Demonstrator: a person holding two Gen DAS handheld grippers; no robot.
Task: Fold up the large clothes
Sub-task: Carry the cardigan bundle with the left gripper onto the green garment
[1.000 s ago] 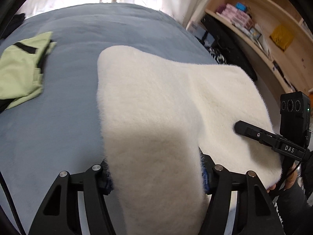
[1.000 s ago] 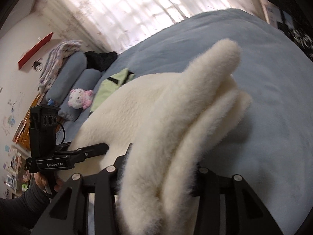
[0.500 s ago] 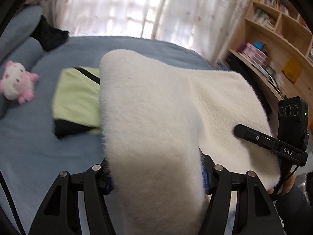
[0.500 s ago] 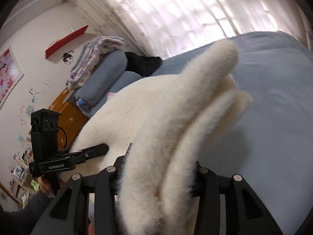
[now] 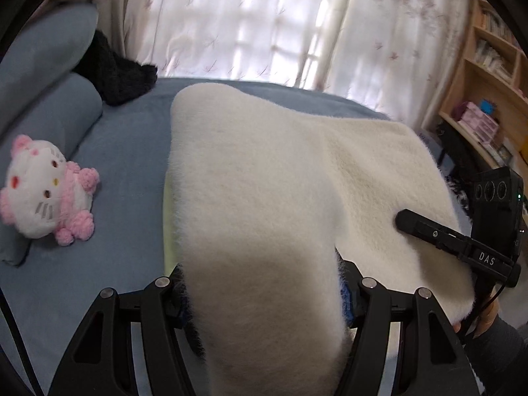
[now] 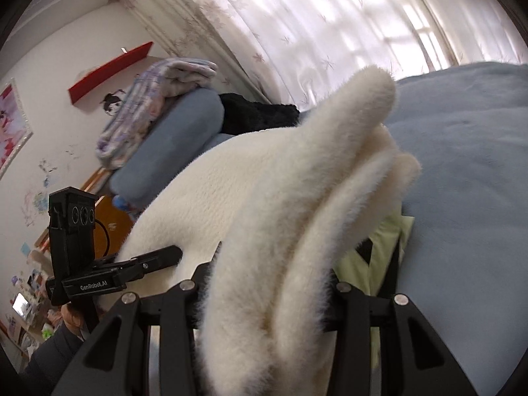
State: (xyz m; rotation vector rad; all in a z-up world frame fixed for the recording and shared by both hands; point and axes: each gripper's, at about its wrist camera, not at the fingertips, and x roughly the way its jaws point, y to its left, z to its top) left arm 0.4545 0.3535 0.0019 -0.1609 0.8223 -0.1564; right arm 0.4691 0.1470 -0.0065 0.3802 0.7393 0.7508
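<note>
A thick white fleece garment (image 5: 264, 171), folded into a bundle, hangs between both grippers above the blue bed (image 6: 468, 198). My left gripper (image 5: 264, 297) is shut on one folded end, its fingers pressing into the pile. My right gripper (image 6: 269, 297) is shut on the other end, where several layers bunch up between its fingers. In the left wrist view, the right gripper (image 5: 409, 227) shows at the right with its upper finger on top of the fleece. A folded light green garment (image 6: 373, 264) lies on the bed directly under the fleece.
A white and pink plush toy (image 5: 46, 191) sits on the bed at the left, by blue pillows (image 5: 49, 115). A black fluffy item (image 5: 115, 72) lies near the curtained window. Wooden shelves (image 5: 488, 99) stand at the right. A person's hand (image 5: 485, 313) holds the right gripper.
Both grippers carried the white fleece across the bed toward the pillows and window. The green garment, earlier off to the left, now lies beneath it. The plush toy came into view.
</note>
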